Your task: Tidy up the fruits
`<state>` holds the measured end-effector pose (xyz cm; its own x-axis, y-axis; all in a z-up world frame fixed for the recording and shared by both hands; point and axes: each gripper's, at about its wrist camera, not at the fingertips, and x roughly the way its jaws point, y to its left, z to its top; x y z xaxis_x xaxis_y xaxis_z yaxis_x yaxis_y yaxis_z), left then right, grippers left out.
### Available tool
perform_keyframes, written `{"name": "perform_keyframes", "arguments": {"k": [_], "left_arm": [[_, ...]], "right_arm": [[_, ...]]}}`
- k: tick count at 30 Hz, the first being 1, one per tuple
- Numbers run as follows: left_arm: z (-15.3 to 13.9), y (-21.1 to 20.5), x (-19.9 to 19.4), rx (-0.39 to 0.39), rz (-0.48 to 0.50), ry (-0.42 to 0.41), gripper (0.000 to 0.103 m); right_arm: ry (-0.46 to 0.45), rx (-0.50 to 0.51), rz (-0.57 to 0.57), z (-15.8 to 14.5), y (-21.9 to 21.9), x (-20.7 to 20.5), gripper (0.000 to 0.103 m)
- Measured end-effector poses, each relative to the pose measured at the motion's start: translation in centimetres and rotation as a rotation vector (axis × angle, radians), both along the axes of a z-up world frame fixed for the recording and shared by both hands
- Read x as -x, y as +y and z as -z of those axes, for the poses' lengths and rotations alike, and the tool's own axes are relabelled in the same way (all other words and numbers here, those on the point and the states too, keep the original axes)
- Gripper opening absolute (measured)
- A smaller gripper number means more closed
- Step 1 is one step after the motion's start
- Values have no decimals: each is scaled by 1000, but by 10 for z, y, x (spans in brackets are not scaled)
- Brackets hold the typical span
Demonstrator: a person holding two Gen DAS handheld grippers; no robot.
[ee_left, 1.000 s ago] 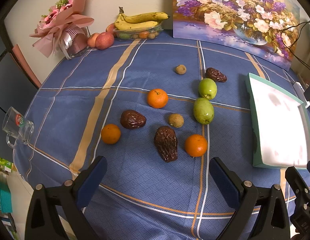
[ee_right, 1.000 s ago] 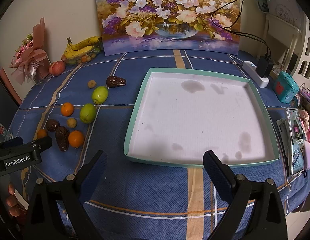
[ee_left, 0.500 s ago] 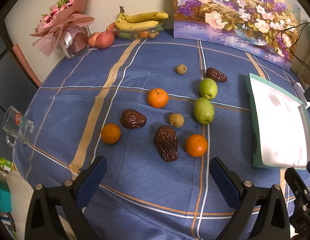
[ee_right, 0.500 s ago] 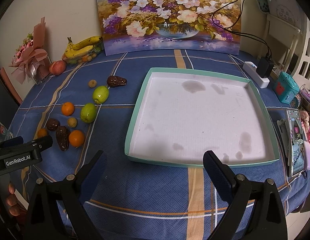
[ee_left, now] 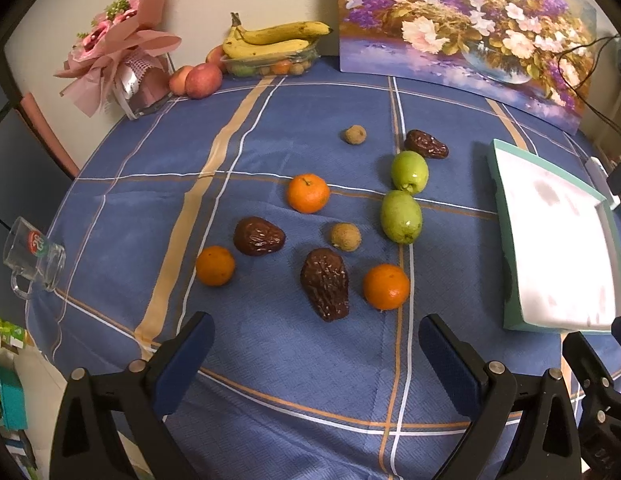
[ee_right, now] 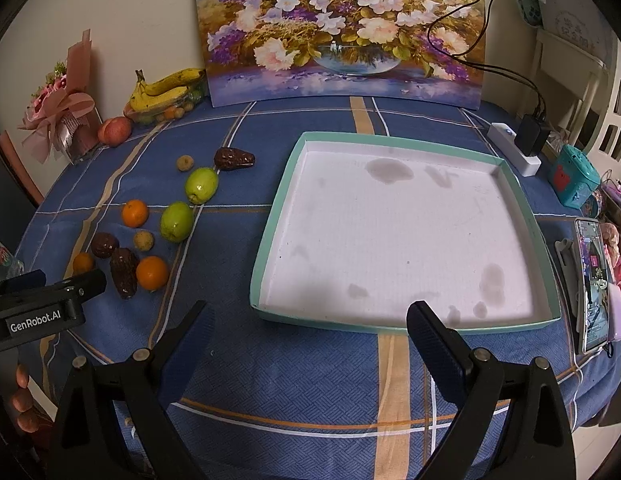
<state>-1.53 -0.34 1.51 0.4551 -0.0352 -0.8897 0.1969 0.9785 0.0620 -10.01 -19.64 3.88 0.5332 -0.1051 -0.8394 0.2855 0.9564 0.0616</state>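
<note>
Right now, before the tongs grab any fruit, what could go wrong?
1. The nearest orange lies right beside the big brown fruit; the open left tongs might bump one while taking the other, and a round orange could roll.
2. The glass mug stands at the table's edge, so a wide swing could knock it off.
3. The tray has a raised rim that fruit could catch on.

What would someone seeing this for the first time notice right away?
Probably the big flower painting leaning on the wall behind the table, and the wide teal-rimmed white tray lying empty on the blue tablecloth. Left of the tray sits a loose scatter of fruit: oranges such as one mid-cluster, two green fruits, and dark wrinkled ones. Both the left gripper and right gripper hover open, holding nothing.
</note>
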Motion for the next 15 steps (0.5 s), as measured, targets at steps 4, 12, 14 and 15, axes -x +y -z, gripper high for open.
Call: {"name": "perform_keyframes", "arguments": {"k": [4,12,14,15], "left_arm": [[0,-1,0,3,2,2,103],[-13,5,-14,30,-47,-57,103],[-16,7,-20,68,-65,-53,103],[-17,8,-24,79,-78,-50,103]], "right_arm": [[6,4,-1,1,1,0,97],[5,1,-5,2,-2,-7,97],[-15,-5,-16,0,-4,-15,97],[-26,-8,-17,-2,-5,-18,97]]}}
